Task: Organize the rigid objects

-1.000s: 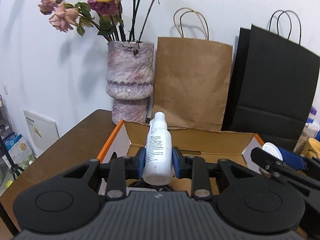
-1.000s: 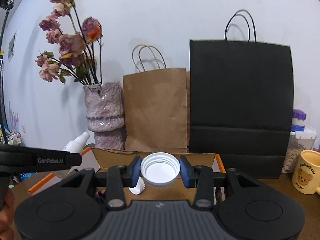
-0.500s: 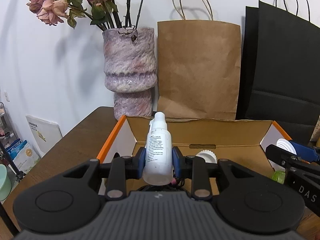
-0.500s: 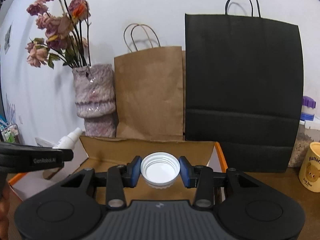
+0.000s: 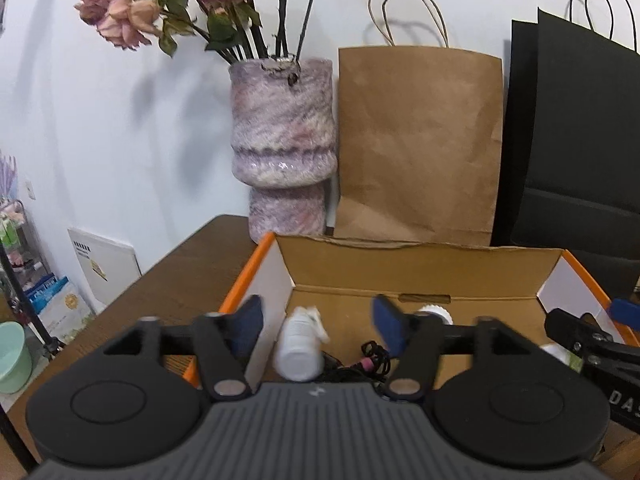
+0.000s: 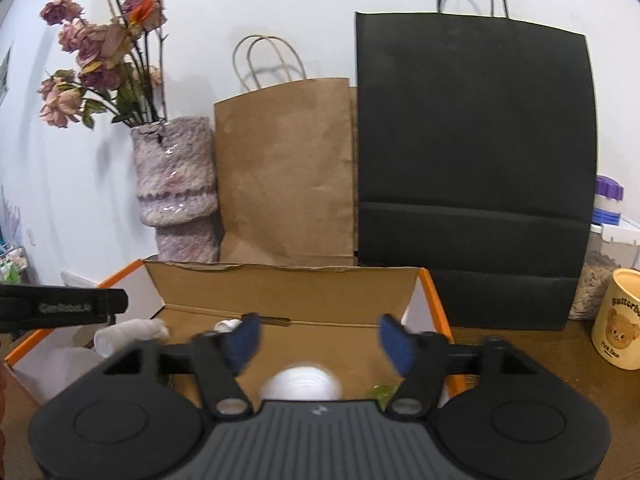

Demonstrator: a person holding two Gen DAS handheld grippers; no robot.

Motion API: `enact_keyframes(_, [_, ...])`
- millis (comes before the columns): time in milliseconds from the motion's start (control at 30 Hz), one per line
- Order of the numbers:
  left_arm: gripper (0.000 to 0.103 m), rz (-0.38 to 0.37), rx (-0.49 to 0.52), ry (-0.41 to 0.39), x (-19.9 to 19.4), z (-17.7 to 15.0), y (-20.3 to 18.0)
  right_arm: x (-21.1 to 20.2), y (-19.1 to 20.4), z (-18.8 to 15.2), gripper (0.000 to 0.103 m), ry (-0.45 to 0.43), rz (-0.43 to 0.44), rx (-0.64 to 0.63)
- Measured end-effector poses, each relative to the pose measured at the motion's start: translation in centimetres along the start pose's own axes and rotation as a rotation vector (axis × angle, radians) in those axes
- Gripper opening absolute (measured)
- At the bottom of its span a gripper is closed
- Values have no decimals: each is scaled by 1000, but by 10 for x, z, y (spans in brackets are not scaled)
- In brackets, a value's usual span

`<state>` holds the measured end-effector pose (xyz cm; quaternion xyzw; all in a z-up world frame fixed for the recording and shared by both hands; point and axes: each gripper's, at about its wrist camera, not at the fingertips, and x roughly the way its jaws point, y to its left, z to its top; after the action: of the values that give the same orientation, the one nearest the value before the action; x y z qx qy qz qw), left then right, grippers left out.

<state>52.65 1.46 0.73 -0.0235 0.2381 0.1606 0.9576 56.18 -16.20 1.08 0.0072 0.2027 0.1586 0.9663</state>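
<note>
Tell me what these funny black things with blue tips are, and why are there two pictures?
Those are two grabbers that a person holds, one in each hand, like big tongs. Each has a little camera that looks out over its two fingers, so you get one picture per grabber.

In the left grabber's picture, the left gripper is opening its blue fingers, and a white bottle lies loose between them, down in the cardboard box. Nothing is squeezing it.

In the right grabber's picture, the right gripper is opening too, and a blurry white cap is below it in the same box.

The box sits on a brown table. Behind it stand a purple vase with dried flowers, a brown paper bag and a black paper bag. A yellow bear mug stands to the right.
</note>
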Motion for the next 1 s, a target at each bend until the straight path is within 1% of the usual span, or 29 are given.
enact_keyframes(33, [86,8,2,-7,-1,0,0,0,-1,0,86,-5,-5,5])
enact_keyframes(67, [95,14,3,-16,-2,0,0,-1,-1,0,91,-10,-9,9])
enact_keyframes(100, [102,20,2,-25,-3,0,0,-1,-2,0,99,-14,-14,12])
enact_keyframes(133, [103,23,0,-30,-4,1,0,-1,-3,0,103,-15,-18,14])
enact_keyframes(300, [103,29,-10,-14,-1,2,3,2,-3,-1,103,-2,-27,13])
enact_keyframes(433, [103,30,-15,-8,0,3,4,1,-2,-1,103,-9,-24,8])
enact_keyframes(667, [103,10,-29,-15,-5,4,7,-4,-3,0,103,-17,-27,6])
enact_keyframes(833, [103,-30,-18,-25,-18,6,8,-15,-5,3,103,-23,-30,11])
enact_keyframes(1000, [103,-45,-17,-70,-40,8,12,-34,-6,8,103,-47,-45,6])
